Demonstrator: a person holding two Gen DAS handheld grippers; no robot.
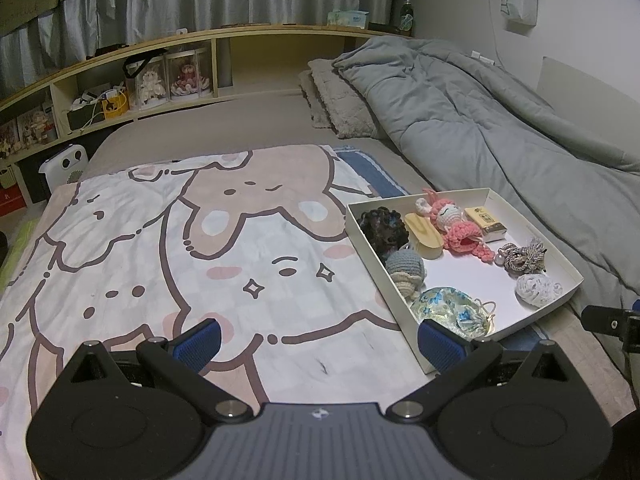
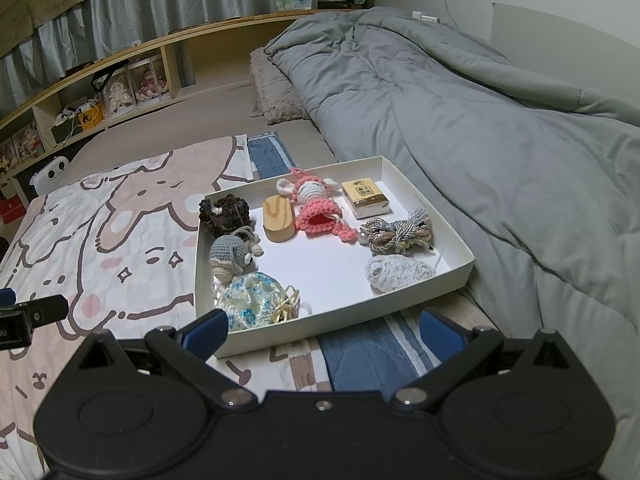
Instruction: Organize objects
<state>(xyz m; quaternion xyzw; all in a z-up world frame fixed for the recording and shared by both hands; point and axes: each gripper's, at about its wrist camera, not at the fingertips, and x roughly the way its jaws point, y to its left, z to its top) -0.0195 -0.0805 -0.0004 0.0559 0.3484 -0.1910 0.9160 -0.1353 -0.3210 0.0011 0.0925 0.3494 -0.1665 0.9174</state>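
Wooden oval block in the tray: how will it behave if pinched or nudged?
The wooden block looks rigid, so it likely won't deform. Its smooth faces may slip. It seems to lean on the pink crochet doll, so a nudge might tip it flat inside the white tray.

Matt cardboard tray [image 2: 424, 276] holds crocheted yarn dolls [image 2: 316, 204], glossy satin pouch [image 2: 252, 300].

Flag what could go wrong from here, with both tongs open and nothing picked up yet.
1. The white tray sits on soft bedding beside the grey duvet; pressing down on it could tip it.
2. The cord bundle is tangled, so a pinch might drag nearby pieces such as the white yarn ball.
3. The floral pouch lies against the tray's near wall, close to the right tongs; a finger could catch the rim.
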